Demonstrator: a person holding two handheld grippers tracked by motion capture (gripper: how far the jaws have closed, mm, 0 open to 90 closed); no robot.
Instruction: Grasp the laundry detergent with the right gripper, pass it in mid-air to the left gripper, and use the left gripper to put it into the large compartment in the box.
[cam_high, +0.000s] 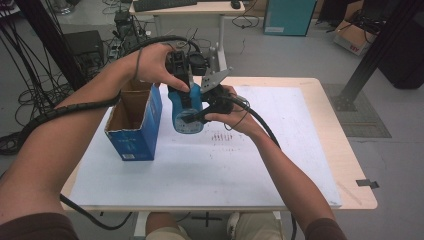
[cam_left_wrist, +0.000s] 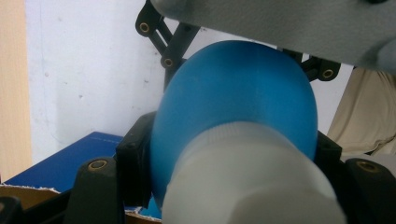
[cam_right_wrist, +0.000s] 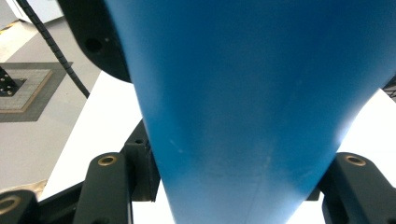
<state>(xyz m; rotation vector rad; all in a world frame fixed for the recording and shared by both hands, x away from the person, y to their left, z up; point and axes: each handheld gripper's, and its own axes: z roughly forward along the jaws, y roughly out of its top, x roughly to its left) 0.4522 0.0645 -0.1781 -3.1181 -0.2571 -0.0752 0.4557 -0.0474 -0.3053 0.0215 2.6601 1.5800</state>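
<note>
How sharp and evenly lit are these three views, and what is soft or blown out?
High view: even light, fairly sharp, blue bottle and open box clear. Left gripper view: white cap out of focus, white sheet bright. Right gripper view: the bottle too close, soft, the table washed out.

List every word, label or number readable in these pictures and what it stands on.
Nothing can be read.
Blue box: a small pale label low on its front, too blurred to read.
Blue bottle: a dark mark on its side, too small to tell.
White table sheet: faint dark marks, not legible as text.
</note>
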